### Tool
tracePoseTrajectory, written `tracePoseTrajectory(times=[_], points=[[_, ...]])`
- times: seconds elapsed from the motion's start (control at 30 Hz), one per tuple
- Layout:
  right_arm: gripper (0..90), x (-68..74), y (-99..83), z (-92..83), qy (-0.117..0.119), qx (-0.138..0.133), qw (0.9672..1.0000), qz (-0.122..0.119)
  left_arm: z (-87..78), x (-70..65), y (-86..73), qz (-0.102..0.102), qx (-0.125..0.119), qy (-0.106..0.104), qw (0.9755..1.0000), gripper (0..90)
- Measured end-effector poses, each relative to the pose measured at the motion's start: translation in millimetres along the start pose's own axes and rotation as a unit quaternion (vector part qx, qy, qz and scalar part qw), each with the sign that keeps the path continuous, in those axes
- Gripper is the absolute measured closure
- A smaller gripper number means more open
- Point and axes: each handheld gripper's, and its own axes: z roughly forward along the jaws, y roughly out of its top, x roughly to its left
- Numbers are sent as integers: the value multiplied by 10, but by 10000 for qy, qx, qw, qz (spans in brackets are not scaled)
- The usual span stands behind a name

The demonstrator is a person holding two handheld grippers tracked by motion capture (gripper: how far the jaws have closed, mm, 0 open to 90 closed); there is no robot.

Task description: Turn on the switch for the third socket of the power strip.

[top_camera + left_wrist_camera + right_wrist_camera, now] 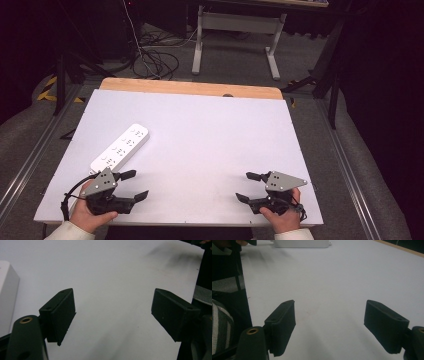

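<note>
High view, near edge of the white rectangular worktop (210, 135): the left hand-held gripper (136, 185), black with a grey three-cornered plate, and the right hand-held gripper (245, 186), of the same build, each sit in one of the person's hands, well apart from each other. Both point inward toward the middle of the worktop. Both have their jaws spread wide with nothing between them; the left gripper view and the right gripper view each show two black jaws standing apart over bare white surface.

Beyond the left hand-held gripper lies the white elongated plastic power strip (120, 148), flat on the worktop in its left half, near that gripper but not touching it. Its long axis runs diagonally, from the near-left end beside the gripper's plate to the far-right end toward the middle of the worktop. Its socket face is turned upward, with rows of small dark holes along its length. In the left gripper view one white end of the strip (7, 297) shows at the left edge; in the right gripper view a white end of it (300, 243) lies at the far top.

Judged step: start of the work, approach not yet made. The next move probably calls for the left hand-held gripper to turn toward the strip, straddle its narrow width across the long axis, and close on the sides.

Far edge: a bare wooden strip (190, 88) borders the worktop.
</note>
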Motion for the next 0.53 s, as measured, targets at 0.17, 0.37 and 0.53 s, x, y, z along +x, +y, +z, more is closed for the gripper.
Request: tracePoseTrajectory(times=[0.17,0.37,0.53], points=[[254,-7,-4,2,-1,12,10000,6,50,-6,-5,84,165,-30,9998,184],[253,-8,-12,-12,-5,6,10000,19,54,2,16,-278,305,-136,9991,176],[254,-19,-14,-2,-8,27,10000,44,54,9,5,-200,241,-97,9995,172]])
